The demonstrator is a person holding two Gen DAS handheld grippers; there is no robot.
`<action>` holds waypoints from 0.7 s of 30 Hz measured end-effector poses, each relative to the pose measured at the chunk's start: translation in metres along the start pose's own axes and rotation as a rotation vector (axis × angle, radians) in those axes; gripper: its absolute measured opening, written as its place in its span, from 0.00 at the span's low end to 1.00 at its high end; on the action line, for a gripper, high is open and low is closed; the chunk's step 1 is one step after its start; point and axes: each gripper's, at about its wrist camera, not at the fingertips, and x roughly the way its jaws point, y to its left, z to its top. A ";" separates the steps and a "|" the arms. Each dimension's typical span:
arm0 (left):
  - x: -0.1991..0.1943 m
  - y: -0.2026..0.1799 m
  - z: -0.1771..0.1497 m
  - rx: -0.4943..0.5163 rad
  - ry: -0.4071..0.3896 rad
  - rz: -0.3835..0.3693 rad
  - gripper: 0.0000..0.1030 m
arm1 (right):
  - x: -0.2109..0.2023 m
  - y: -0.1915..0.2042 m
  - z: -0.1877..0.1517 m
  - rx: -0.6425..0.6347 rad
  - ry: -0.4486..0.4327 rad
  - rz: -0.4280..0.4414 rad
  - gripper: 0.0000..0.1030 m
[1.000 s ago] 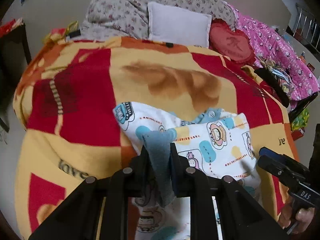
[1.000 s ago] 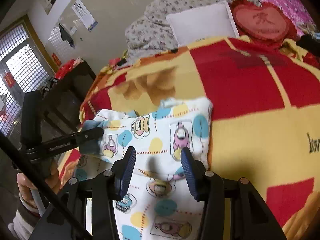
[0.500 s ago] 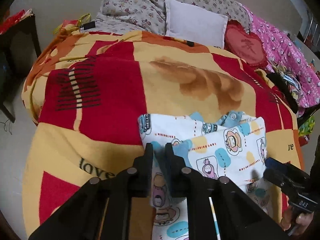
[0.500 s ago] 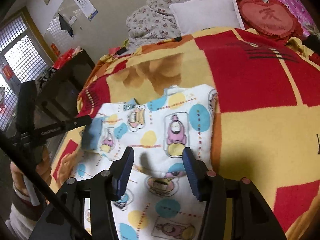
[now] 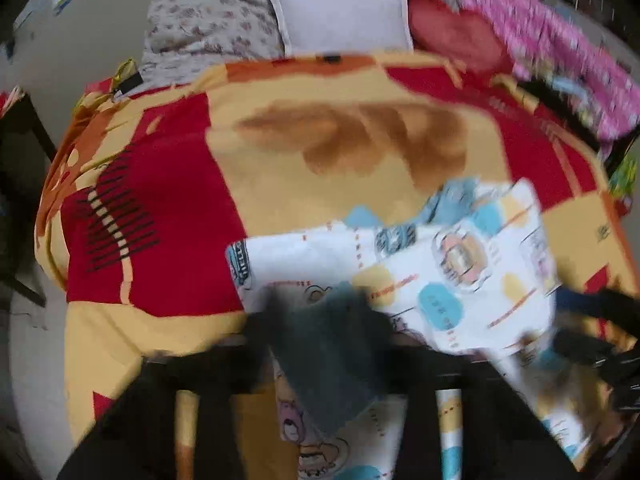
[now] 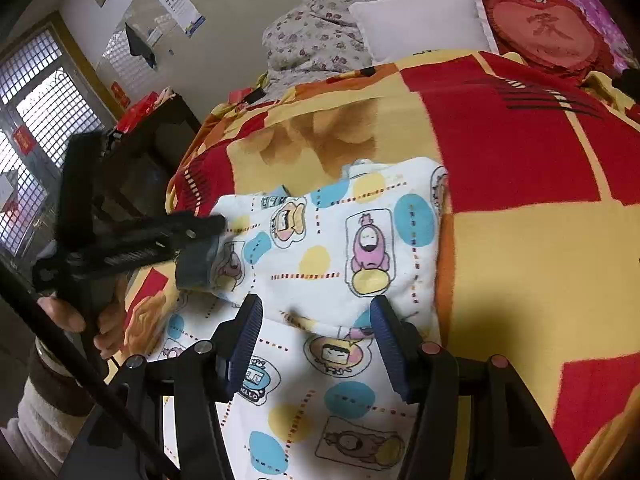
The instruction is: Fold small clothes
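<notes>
Bed (image 6: 520, 260) covered by a blanket in red, yellow and orange blocks. On it lies a small white garment (image 6: 340, 248) printed with cartoon figures and blue and yellow dots, partly folded: one layer is turned over onto the rest, its edge running across the middle of the cloth.

Left gripper (image 6: 200, 236), seen from the right wrist view, reaches in from the left side of the garment. Its jaws are opening, with a grey-blue cuff (image 6: 196, 264) of the garment between them. In the left wrist view the picture is blurred; the cuff (image 5: 332, 356) shows as a dark grey flap between the black fingers, hanging down over the printed cloth. Whether the pads press on it at this instant I cannot tell from either view. A hand (image 6: 80, 312) with a dark cuff and pale sleeve holds that gripper's handle.

Right gripper (image 6: 316, 332) hangs over the near part of the garment, jaws well spread and opening, ribbed blue pads (image 6: 246, 336) to either side of the fold. Nothing pinched between them.

At the head of the bed: a flowered quilt (image 6: 320, 28), a white pillow (image 6: 420, 20), a red heart cushion (image 6: 540, 28). A dark cabinet (image 6: 152, 152) stands left of the bed, with barred windows (image 6: 36, 112) behind it.
</notes>
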 end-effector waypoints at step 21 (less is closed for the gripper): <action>-0.019 0.005 0.021 0.007 -0.075 0.007 0.10 | -0.009 -0.029 0.039 0.051 -0.074 -0.132 0.65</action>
